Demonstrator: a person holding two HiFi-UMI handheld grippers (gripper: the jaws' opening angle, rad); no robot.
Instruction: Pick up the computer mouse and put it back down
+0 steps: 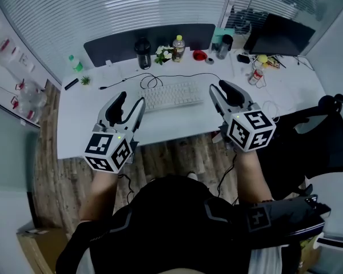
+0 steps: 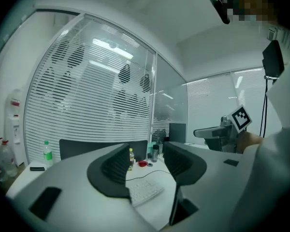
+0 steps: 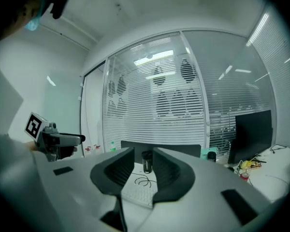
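Note:
I cannot make out a computer mouse for certain; a small dark object (image 1: pixel 243 57) at the back right of the white desk (image 1: pixel 91 136) may be it. My left gripper (image 1: pixel 131 100) hovers over the desk's front, left of the white keyboard (image 1: pixel 171 95), jaws apart with nothing between them. My right gripper (image 1: pixel 222 87) hovers at the keyboard's right end, its jaws a narrow gap apart and empty. In the left gripper view the left gripper (image 2: pixel 146 161) frames the keyboard (image 2: pixel 145 191). The right gripper view shows the right gripper (image 3: pixel 143 166) above the keyboard (image 3: pixel 137 195).
Along the desk's back stand a black tumbler (image 1: pixel 142 53), a yellow-capped bottle (image 1: pixel 178 47), a green bottle (image 1: pixel 75 63), a red item (image 1: pixel 199 55) and a dark screen (image 1: pixel 277 36). A black cable (image 1: pixel 160 79) loops behind the keyboard. A black chair (image 1: pixel 326 141) sits at the right.

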